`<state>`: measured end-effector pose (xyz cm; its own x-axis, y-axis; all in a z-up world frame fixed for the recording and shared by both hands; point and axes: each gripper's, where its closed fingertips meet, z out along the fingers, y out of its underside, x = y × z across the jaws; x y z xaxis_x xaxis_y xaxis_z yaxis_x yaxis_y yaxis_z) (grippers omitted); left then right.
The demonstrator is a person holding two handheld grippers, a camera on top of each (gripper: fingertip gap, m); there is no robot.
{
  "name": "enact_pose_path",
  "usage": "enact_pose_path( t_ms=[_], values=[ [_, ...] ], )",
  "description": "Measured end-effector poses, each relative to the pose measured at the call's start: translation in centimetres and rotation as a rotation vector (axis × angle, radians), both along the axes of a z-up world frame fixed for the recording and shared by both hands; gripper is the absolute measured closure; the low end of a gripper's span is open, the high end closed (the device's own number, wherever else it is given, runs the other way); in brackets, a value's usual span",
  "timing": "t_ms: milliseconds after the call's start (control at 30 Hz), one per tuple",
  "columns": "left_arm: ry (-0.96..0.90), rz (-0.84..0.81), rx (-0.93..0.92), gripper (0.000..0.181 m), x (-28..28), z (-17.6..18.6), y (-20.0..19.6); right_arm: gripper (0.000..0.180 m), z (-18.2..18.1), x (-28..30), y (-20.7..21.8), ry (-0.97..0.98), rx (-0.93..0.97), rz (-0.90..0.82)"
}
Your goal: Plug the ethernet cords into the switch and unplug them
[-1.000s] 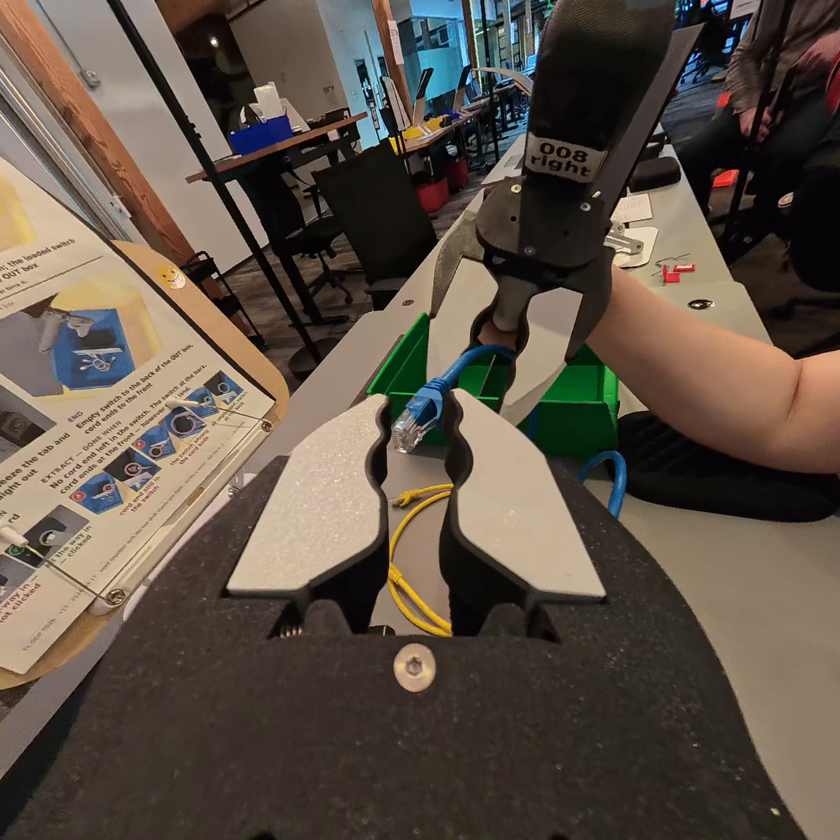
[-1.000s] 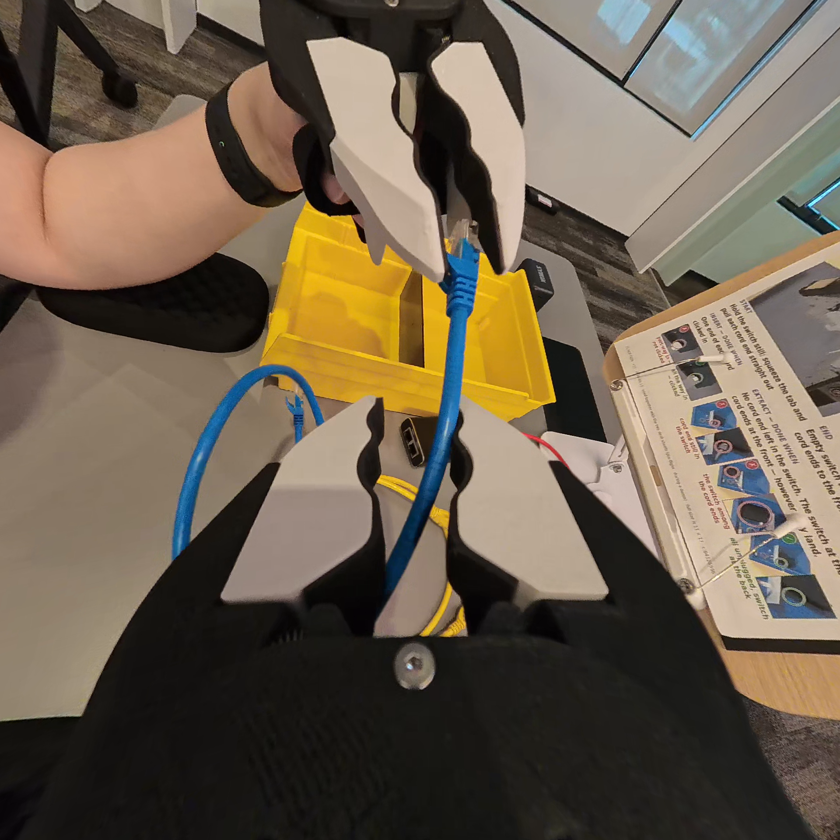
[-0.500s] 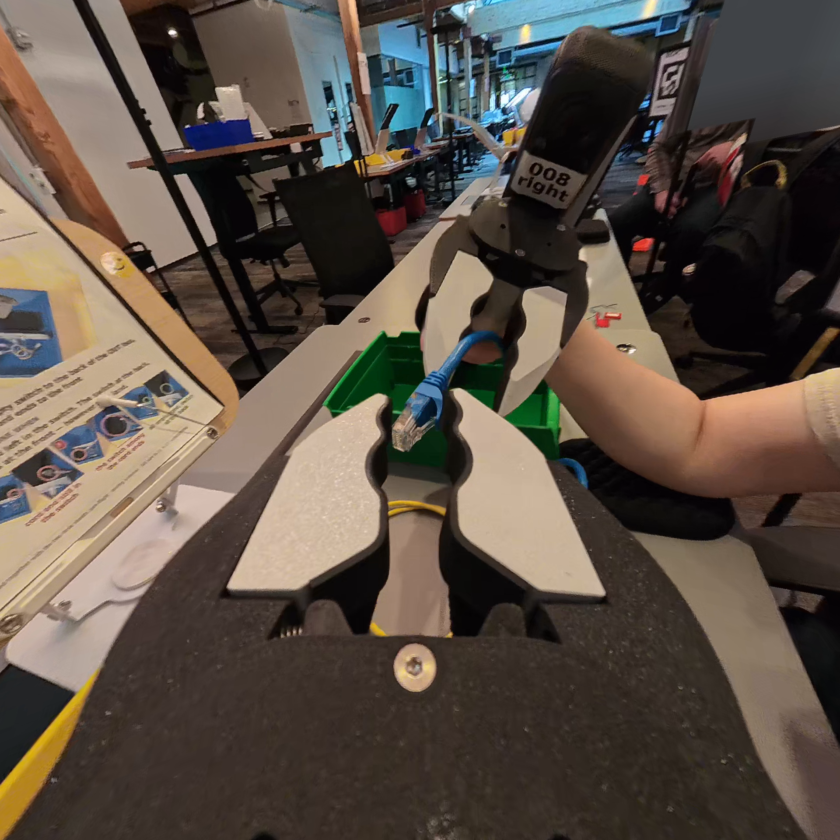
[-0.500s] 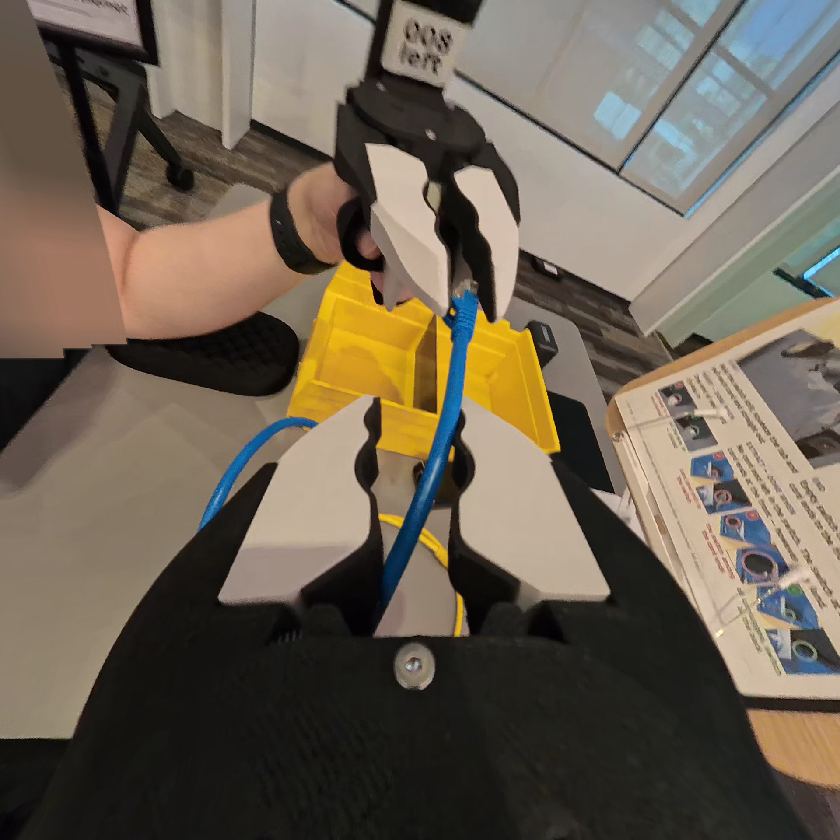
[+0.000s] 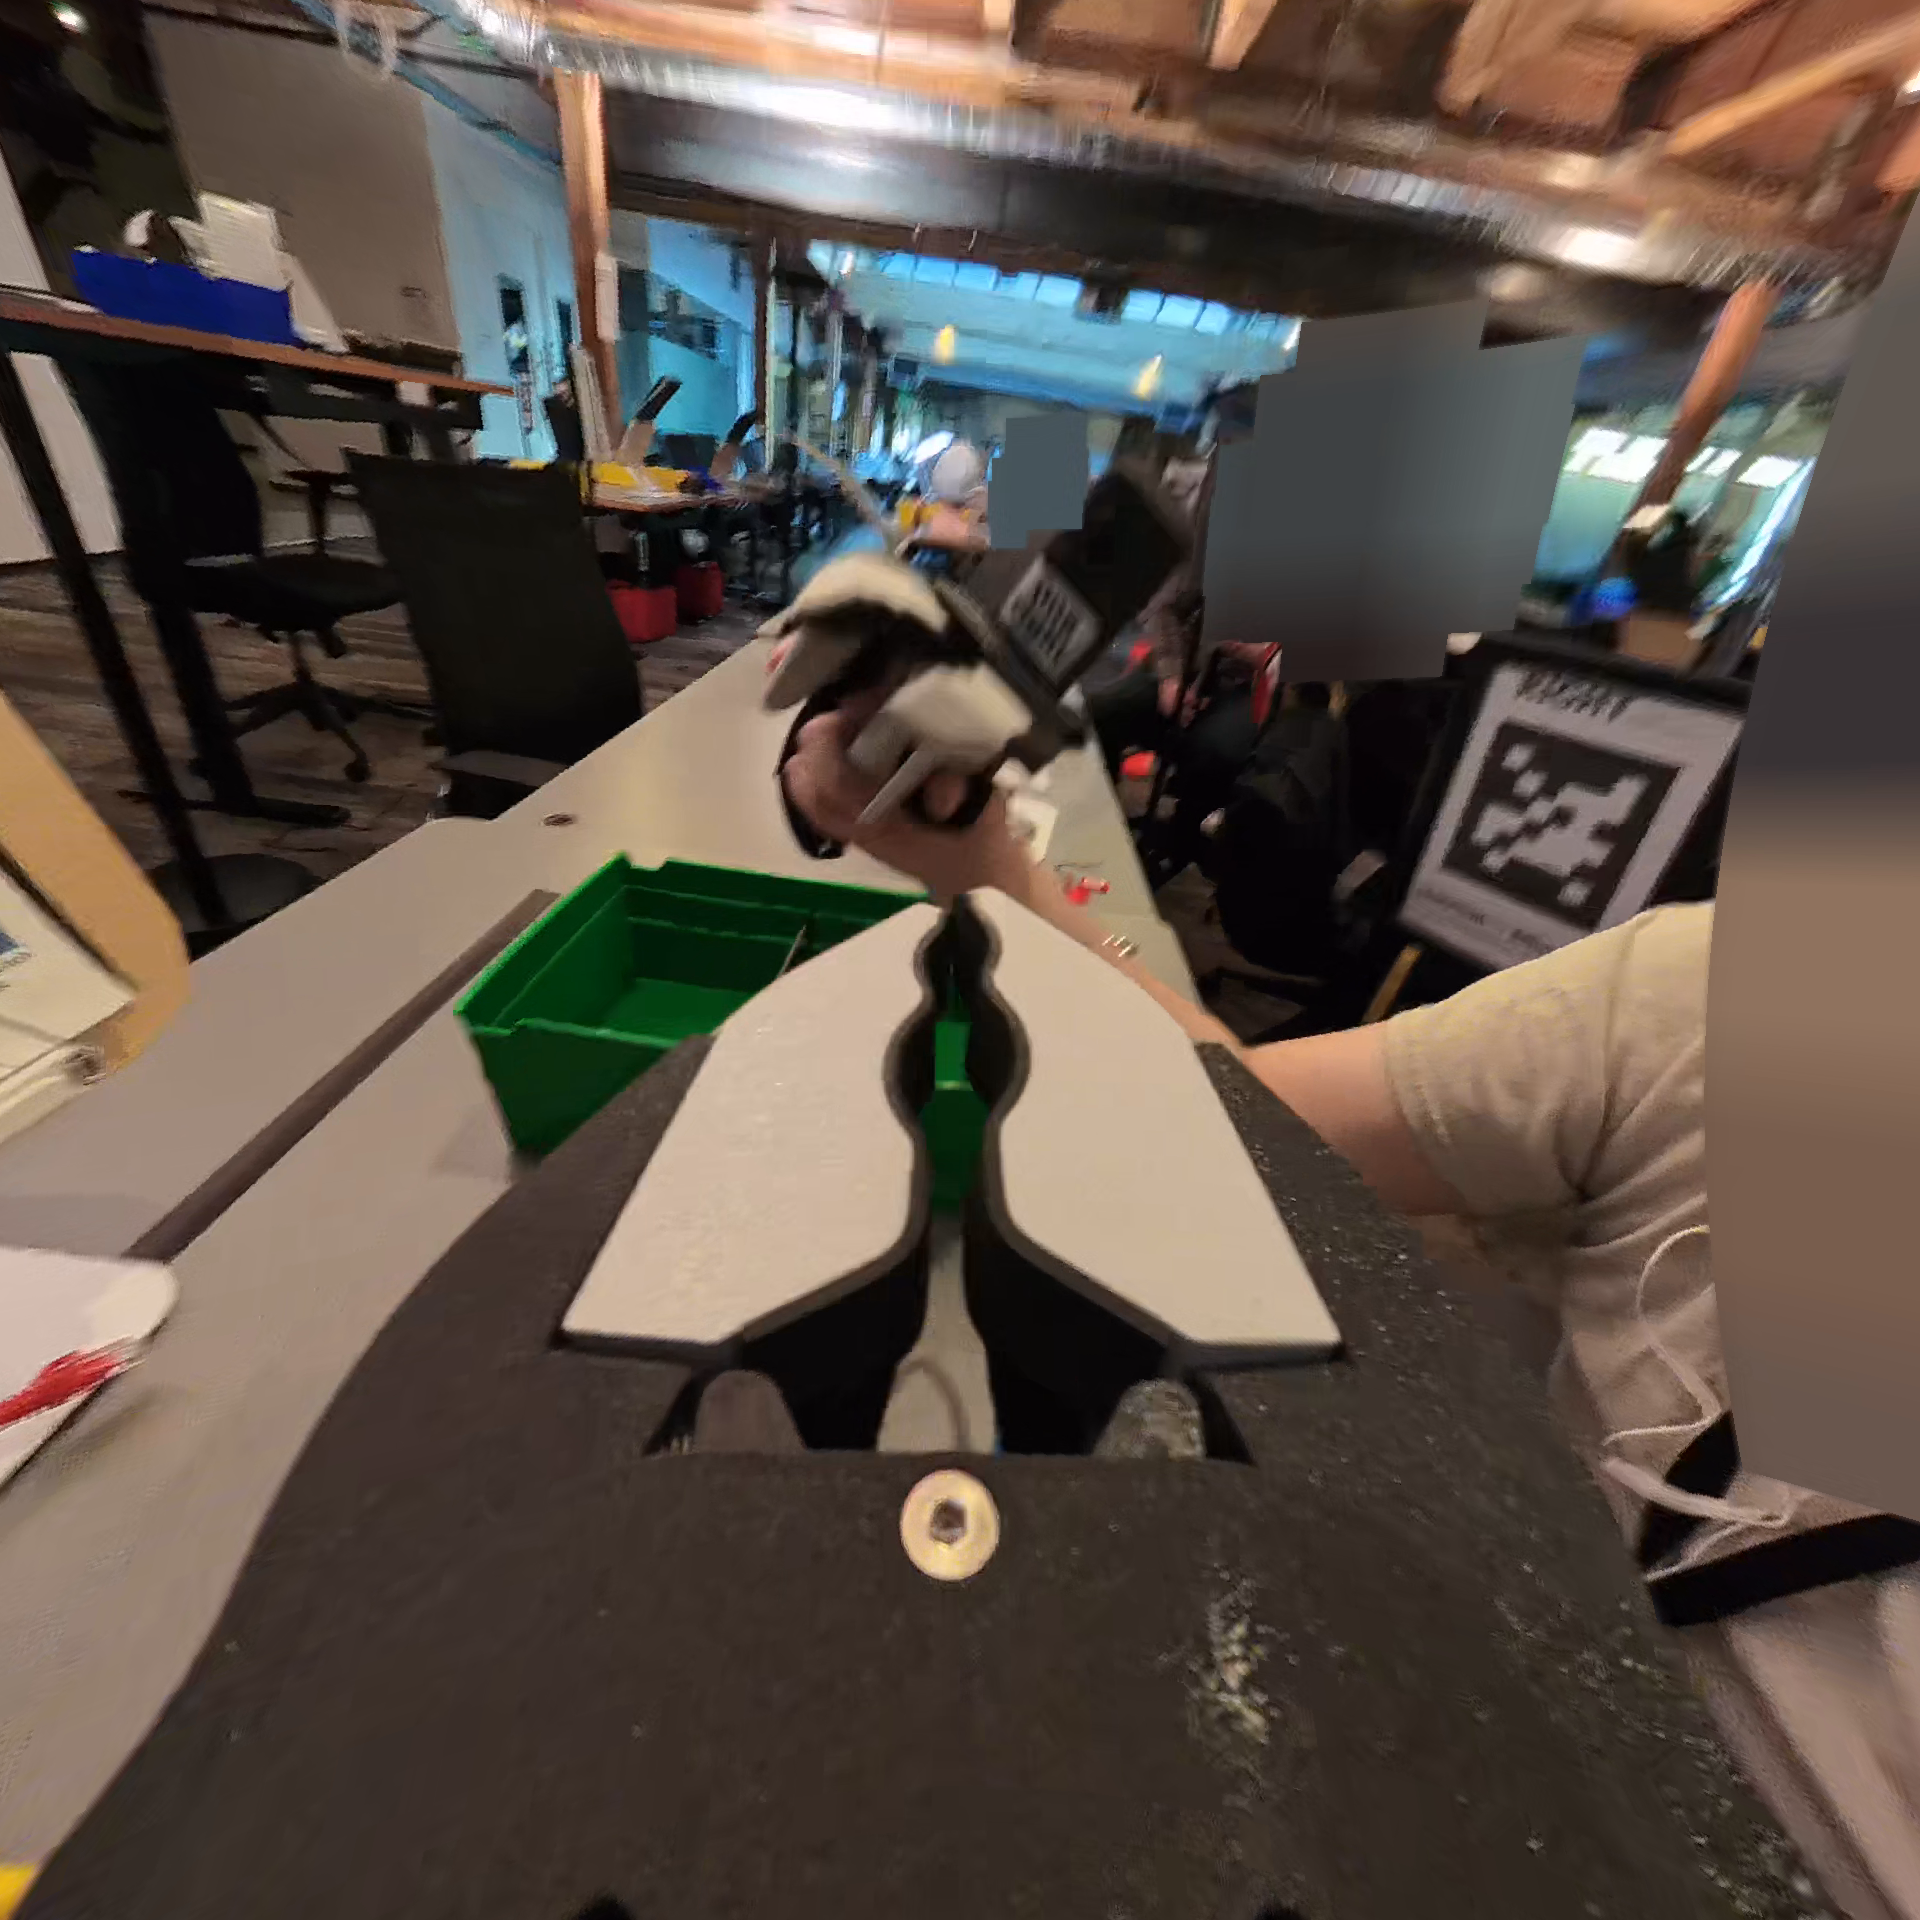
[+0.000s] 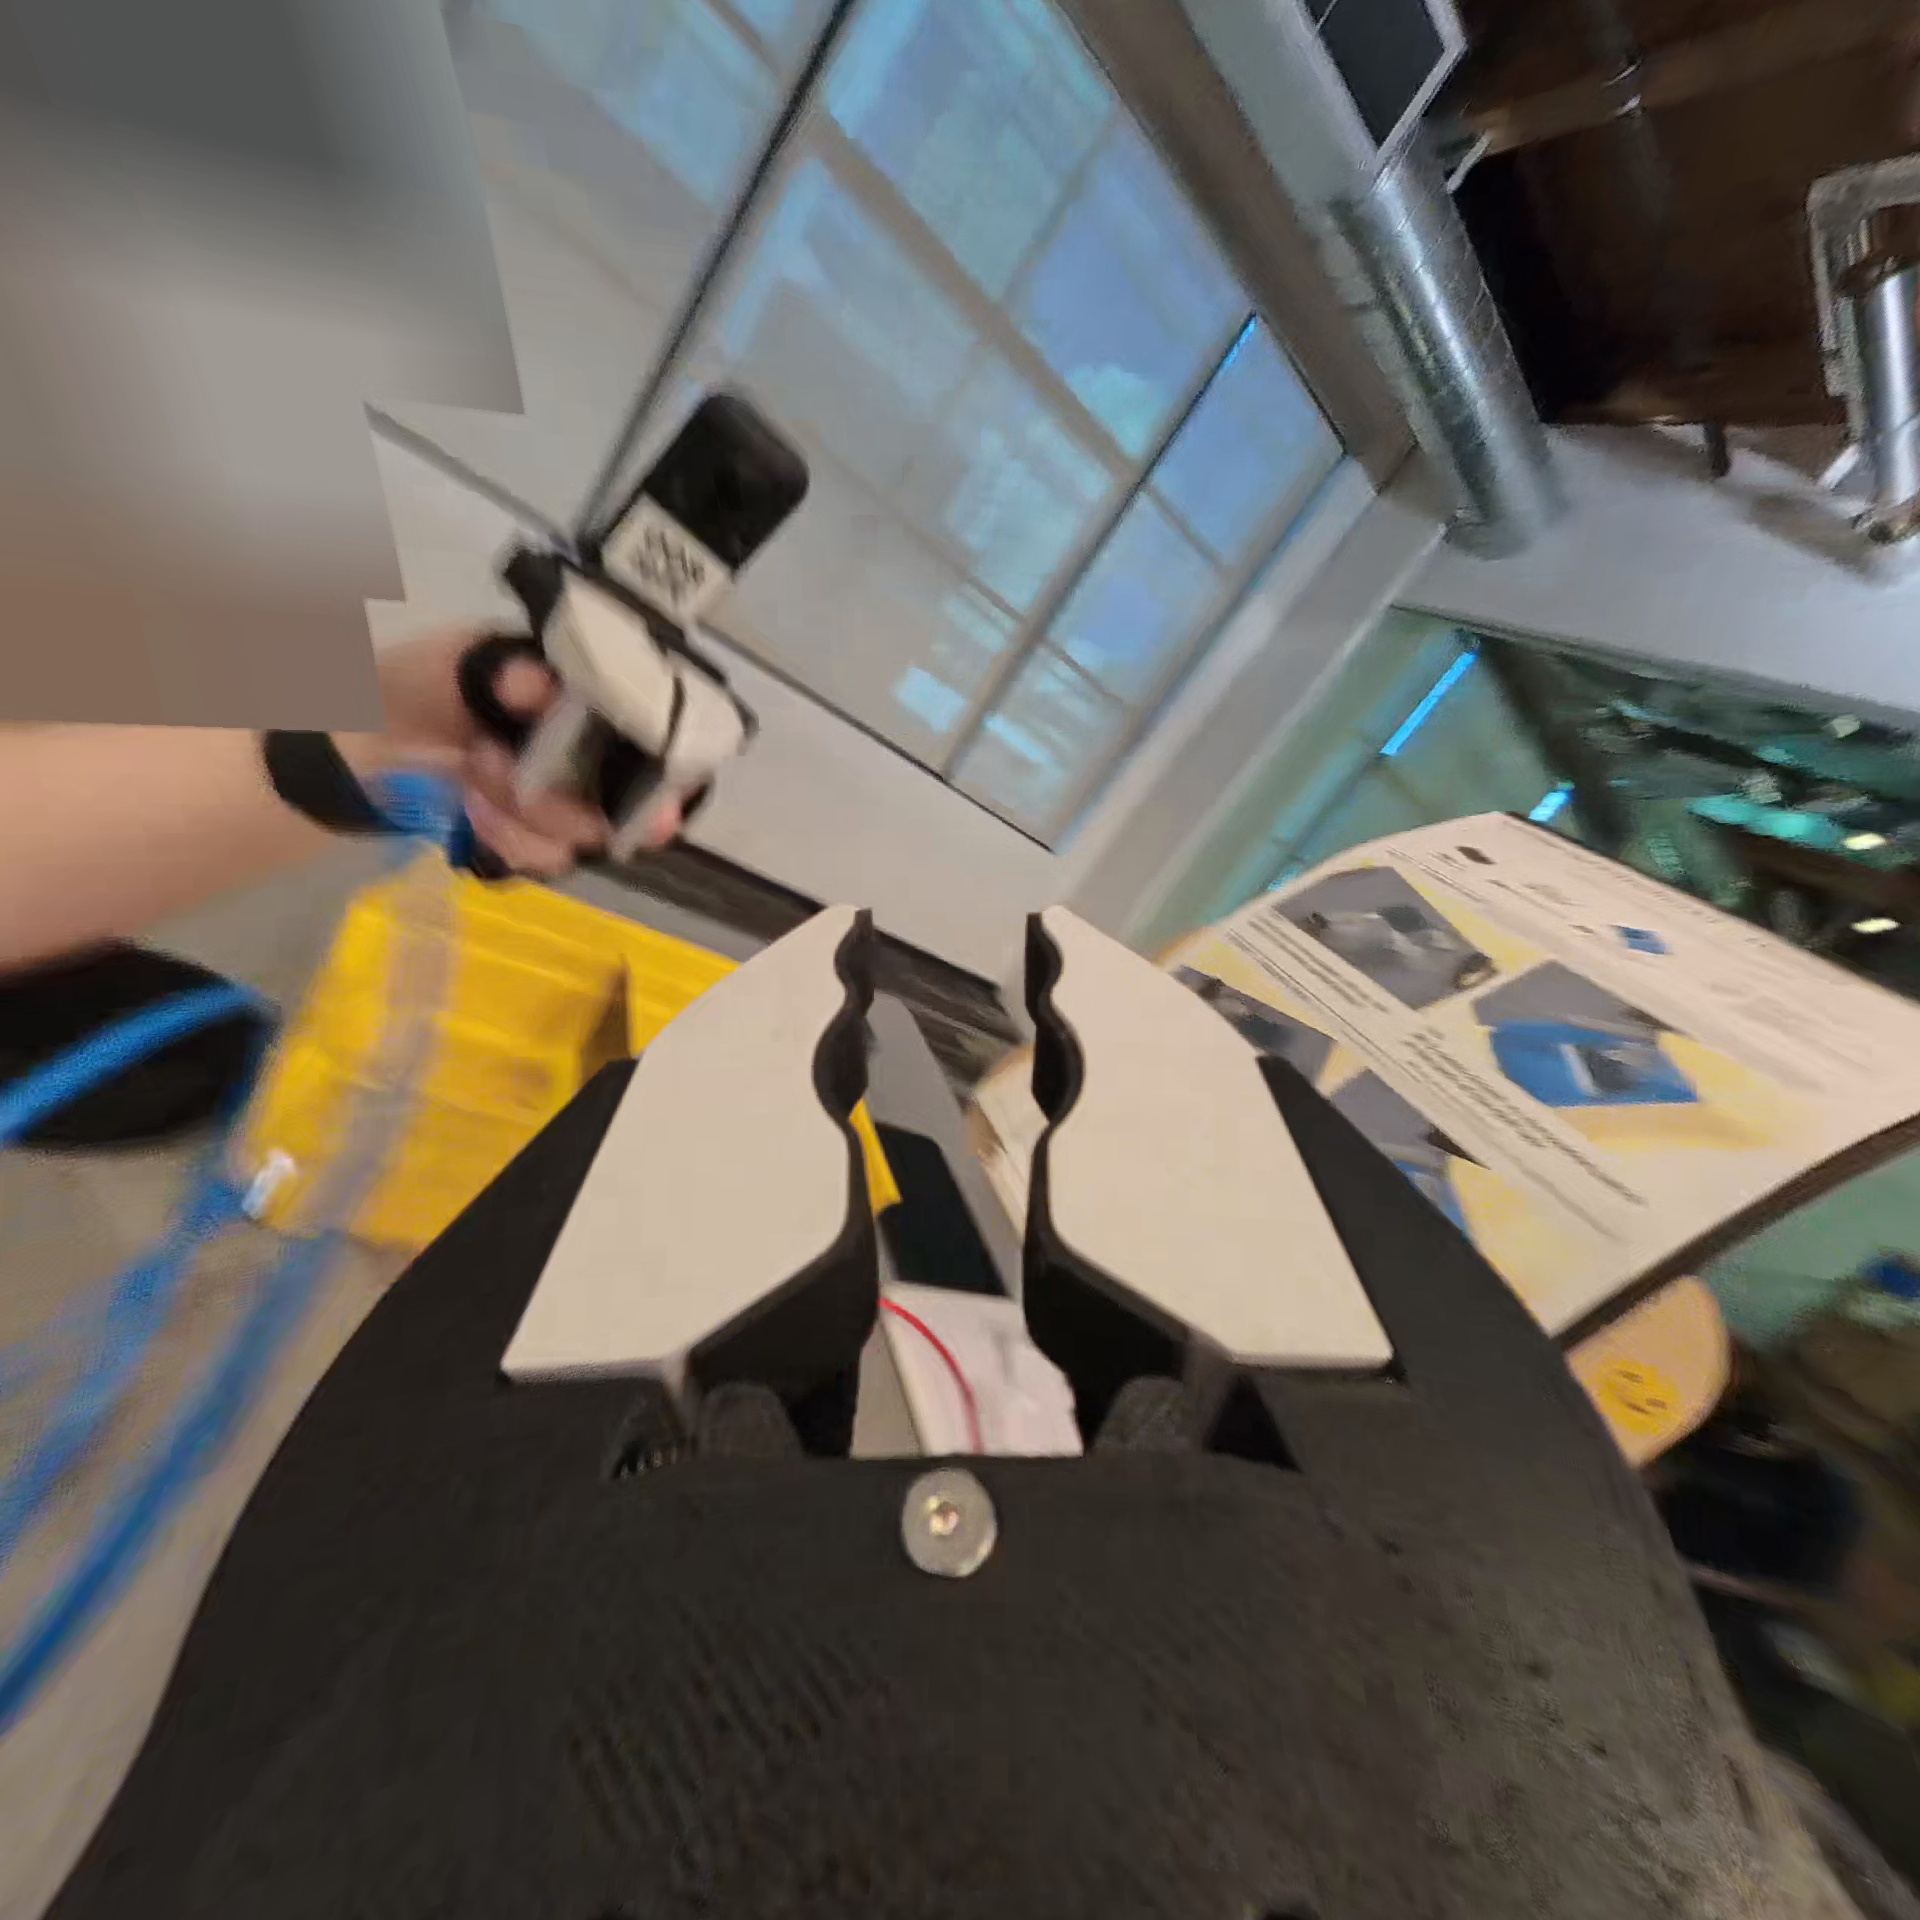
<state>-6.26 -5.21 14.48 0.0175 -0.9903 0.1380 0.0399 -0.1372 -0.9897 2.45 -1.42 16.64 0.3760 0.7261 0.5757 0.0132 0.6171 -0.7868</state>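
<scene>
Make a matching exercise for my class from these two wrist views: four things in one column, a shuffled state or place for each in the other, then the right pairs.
Column one
1. left gripper
2. right gripper
3. green bin
4. yellow bin

Column two
a. blue cable lies beside it
b. jaws apart, nothing between them
c. jaws shut, nothing held
d. on the table, ahead of the shut gripper

Pairs: 1-c; 2-b; 3-d; 4-a
</scene>
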Motion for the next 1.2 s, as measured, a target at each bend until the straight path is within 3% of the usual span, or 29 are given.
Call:
enact_pose_path(
  t_ms=[100,200,367,500,767,1000,1100,1200],
  values=[
    [-0.036,-0.043,-0.047,0.181,-0.3,0.2,0.0,0.145,-4.4,-3.4,1.1,-0.225,0.143,-0.091],
    [0.046,0.068,-0.019,0.181,0.0,-1.7,2.1,0.146,-9.0,-6.5,2.6,-0.429,0.022,-0.090],
    [0.089,0.108,0.016,0.181,0.2,-2.1,2.3,0.148,-9.3,-7.7,1.5,-0.453,-0.004,-0.039],
    [0.155,0.174,0.121,0.181,0.0,-2.4,2.3,0.151,-7.9,-7.9,-1.6,-0.428,-0.009,0.097],
    [0.153,0.198,0.083,0.181,-0.6,-2.9,3.6,0.157,-8.4,-7.7,-5.5,-0.498,-0.062,0.307],
    [0.104,0.229,0.074,0.181,-2.3,-1.7,3.6,0.154,-8.4,-8.2,-12.2,-0.617,-0.046,0.365],
    [0.075,0.232,0.091,0.174,-2.9,-0.7,2.7,0.153,-11.1,-8.3,-15.6,-0.712,-0.133,0.333],
    [0.076,0.288,0.124,0.160,-3.5,-0.2,2.1,0.149,-16.8,-7.0,-19.7,-0.807,-0.239,0.263]
  ],
)
